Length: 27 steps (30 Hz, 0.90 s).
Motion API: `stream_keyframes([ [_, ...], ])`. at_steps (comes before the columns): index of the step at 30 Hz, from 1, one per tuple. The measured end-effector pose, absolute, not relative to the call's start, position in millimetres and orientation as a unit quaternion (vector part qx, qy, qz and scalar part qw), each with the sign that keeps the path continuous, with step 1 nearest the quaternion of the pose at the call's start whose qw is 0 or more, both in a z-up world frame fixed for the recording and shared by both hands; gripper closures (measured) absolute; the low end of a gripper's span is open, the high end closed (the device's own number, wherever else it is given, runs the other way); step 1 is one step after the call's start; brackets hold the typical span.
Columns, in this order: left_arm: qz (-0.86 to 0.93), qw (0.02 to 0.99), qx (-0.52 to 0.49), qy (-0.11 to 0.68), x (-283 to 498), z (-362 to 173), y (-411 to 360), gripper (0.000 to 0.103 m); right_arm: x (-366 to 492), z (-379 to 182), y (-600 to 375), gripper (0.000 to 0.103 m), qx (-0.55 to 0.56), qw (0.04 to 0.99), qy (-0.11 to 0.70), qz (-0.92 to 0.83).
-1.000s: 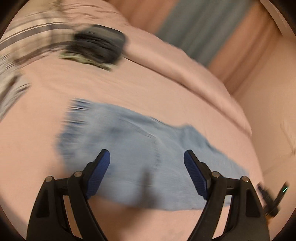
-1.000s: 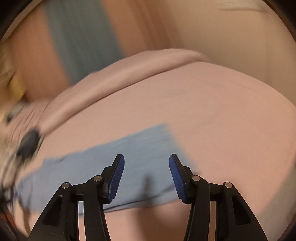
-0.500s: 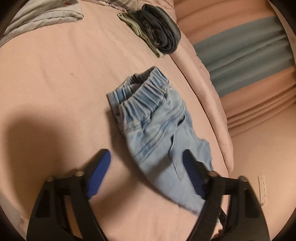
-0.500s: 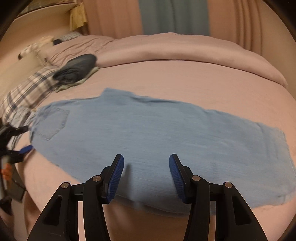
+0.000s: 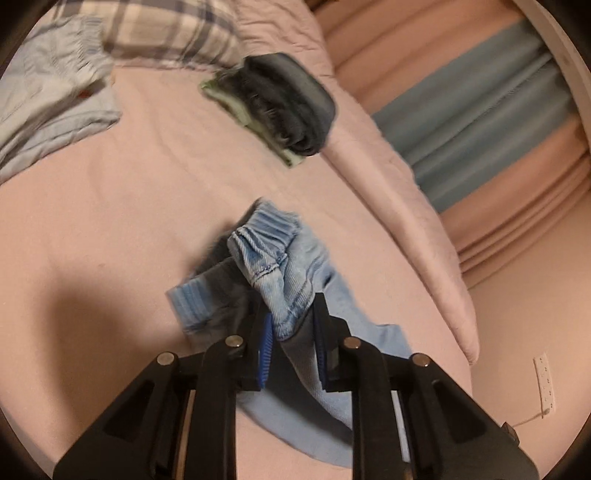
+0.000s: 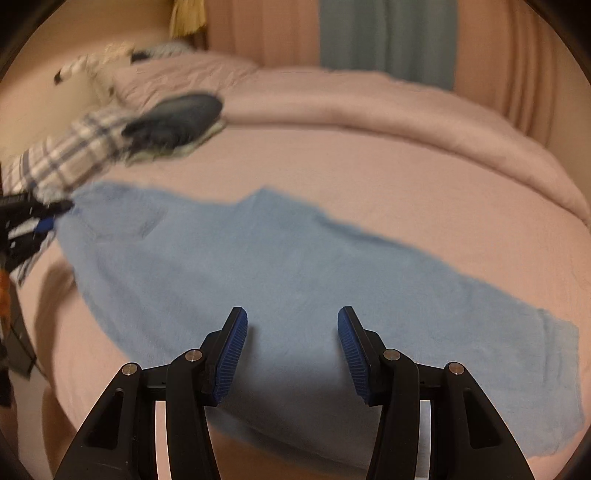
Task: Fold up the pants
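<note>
Light blue denim pants [image 6: 280, 280] lie stretched across the pink bed [image 6: 369, 162], waist at the left, leg hem at the right. In the left wrist view my left gripper [image 5: 293, 332] is shut on the pants [image 5: 280, 266] near the elastic waistband, and the fabric is bunched and lifted between the blue pads. The same left gripper [image 6: 44, 218] shows at the far left edge of the right wrist view, at the waist end. My right gripper [image 6: 291, 336] hovers open over the middle of the leg, nothing between its fingers.
A folded dark garment on a green one [image 5: 284, 107] sits beyond the pants near a rolled pink duvet [image 5: 399, 192]. A plaid pillow [image 5: 166, 33] and a pale blue garment [image 5: 51, 103] lie at the head end. Curtains [image 6: 388, 37] hang behind the bed.
My left gripper closed on the waist end of the pants and bunched it up. My right gripper swung over the leg and came lower, its jaws unchanged.
</note>
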<state>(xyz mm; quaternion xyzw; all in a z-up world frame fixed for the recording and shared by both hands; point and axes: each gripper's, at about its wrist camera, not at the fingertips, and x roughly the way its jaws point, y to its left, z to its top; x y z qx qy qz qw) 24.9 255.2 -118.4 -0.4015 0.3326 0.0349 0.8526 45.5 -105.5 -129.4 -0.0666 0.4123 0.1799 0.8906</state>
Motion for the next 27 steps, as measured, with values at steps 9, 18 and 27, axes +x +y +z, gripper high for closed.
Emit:
stream_keyframes([
  [9, 0.090, 0.832, -0.369, 0.405, 24, -142, 264, 0.043, 34, -151, -99, 0.051, -0.074, 0.861, 0.456, 0.212],
  [18, -0.003, 0.899, -0.210, 0.383, 33, -87, 186, 0.045, 34, -130, -122, 0.051, -0.052, 0.861, 0.442, 0.244],
  [27, -0.114, 0.872, -0.071, 0.471, 60, -127, 117, 0.045, -16, -149, -70, 0.062, -0.195, 0.827, 0.384, 0.361],
])
